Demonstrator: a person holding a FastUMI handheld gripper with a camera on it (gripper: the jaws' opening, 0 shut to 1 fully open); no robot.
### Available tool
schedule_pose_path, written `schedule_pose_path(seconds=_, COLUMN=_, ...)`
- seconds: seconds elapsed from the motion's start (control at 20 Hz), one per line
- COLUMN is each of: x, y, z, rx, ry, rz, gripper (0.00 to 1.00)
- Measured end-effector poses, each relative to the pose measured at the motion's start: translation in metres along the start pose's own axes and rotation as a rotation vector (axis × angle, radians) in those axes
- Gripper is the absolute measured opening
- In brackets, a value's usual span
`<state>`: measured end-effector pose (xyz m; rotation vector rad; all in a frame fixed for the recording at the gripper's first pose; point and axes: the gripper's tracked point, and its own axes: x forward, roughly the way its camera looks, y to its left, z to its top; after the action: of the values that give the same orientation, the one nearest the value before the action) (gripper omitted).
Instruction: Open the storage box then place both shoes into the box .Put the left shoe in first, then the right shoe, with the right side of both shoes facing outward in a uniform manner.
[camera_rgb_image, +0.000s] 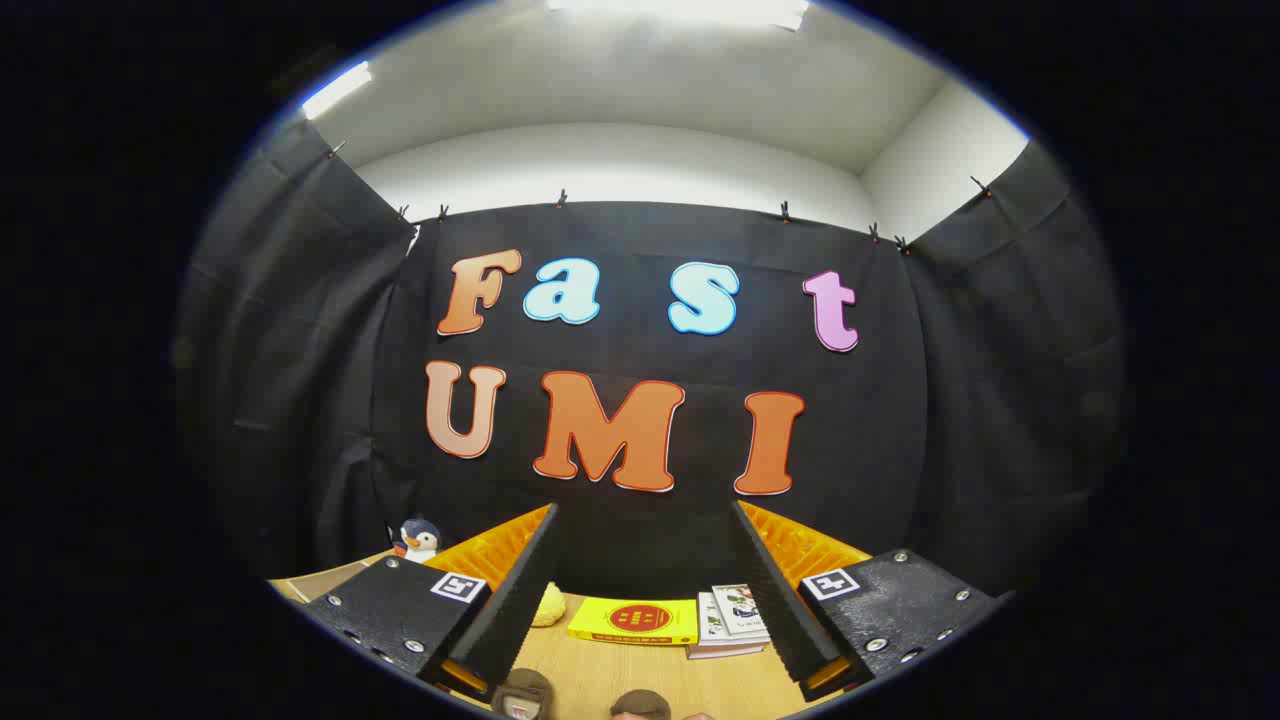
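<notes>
My gripper is held high and level, open wide, with nothing between its two black ribbed fingers. Below the fingers, close to me, the tops of two brownish rounded things peek up over the wooden table; so little shows that I cannot tell whether they are the shoes.
Beyond the fingers on the table lie a yellow book, a stack of white booklets and a small yellow soft thing. A small penguin toy stands at the table's far left by the cloth wall.
</notes>
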<state>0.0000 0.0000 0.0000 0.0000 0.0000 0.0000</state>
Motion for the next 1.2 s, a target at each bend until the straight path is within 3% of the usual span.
schedule_pose_path(seconds=0.85, x=-0.002, y=0.002, z=0.003, rx=-0.024, ry=-0.002, rz=0.024, gripper=0.99)
schedule_pose_path(seconds=1.2, x=-0.002, y=0.042, z=-0.029, rx=0.039, ry=0.071, rz=0.149, gripper=0.99)
